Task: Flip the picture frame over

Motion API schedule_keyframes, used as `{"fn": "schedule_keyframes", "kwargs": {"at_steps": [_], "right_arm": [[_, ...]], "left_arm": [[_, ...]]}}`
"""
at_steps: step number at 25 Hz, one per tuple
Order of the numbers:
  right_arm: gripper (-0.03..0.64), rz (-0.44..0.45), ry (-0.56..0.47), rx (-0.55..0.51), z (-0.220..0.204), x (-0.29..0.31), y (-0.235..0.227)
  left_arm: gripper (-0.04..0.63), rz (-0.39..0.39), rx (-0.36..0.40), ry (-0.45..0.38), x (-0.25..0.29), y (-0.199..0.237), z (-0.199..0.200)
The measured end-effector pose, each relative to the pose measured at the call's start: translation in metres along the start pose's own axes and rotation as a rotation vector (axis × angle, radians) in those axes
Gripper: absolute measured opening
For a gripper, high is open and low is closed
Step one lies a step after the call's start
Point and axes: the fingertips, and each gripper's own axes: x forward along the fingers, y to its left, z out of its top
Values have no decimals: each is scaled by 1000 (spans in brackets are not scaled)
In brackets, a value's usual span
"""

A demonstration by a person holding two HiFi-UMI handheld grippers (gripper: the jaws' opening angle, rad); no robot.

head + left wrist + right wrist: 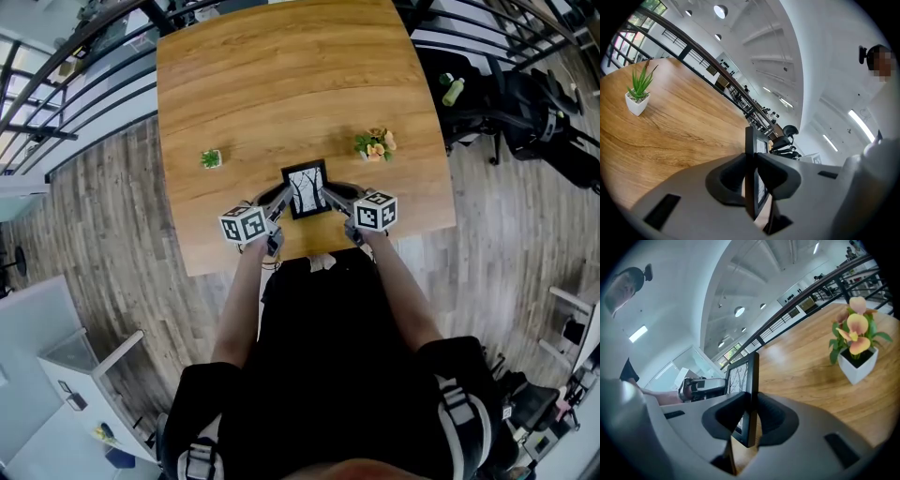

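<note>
A small black picture frame (pixel 306 189) with a tree drawing faces up toward me, held above the wooden table (pixel 281 75) near its front edge. My left gripper (pixel 278 202) is shut on the frame's left edge (pixel 751 159), seen edge-on between the dark pads. My right gripper (pixel 330 197) is shut on the frame's right edge (pixel 751 394); the picture side (pixel 738 376) faces toward the other gripper (pixel 701 387). The frame stands roughly upright in both gripper views.
A small green plant in a white pot (pixel 211 159) (pixel 638 96) stands to the left of the frame. A pot of orange and pink flowers (pixel 377 144) (pixel 857 345) stands to the right. Railings and wooden floor surround the table.
</note>
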Motion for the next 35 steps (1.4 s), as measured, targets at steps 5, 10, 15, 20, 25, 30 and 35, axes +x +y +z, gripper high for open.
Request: {"fn": "schedule_keyframes", "kwargs": {"at_steps": [5,10,15,20,25,30,35], "right_arm": [[89,-30,11,-2,-3,9,-5],[89,-64,38,-5,-9,18,-15],[89,-89,57,-6,-17,24,-27],[89,-108,73,-14,-22,30,-35],[89,-121,92,-28,-27,41,-42],[89,-134,93,-24,-31,50,-48],[89,-157,82,-33,-35,57,-52]], "left_arm": [[90,41,23,17,4,11,0],[91,81,32,43,10,27,-6],[91,107,46,71,19,38,-13],[92,135,79,103,25,49,-18],[92,163,96,131,28,64,-21],[92,169,100,144,30,76,-23],[92,181,119,160,32,86,-25]]}}
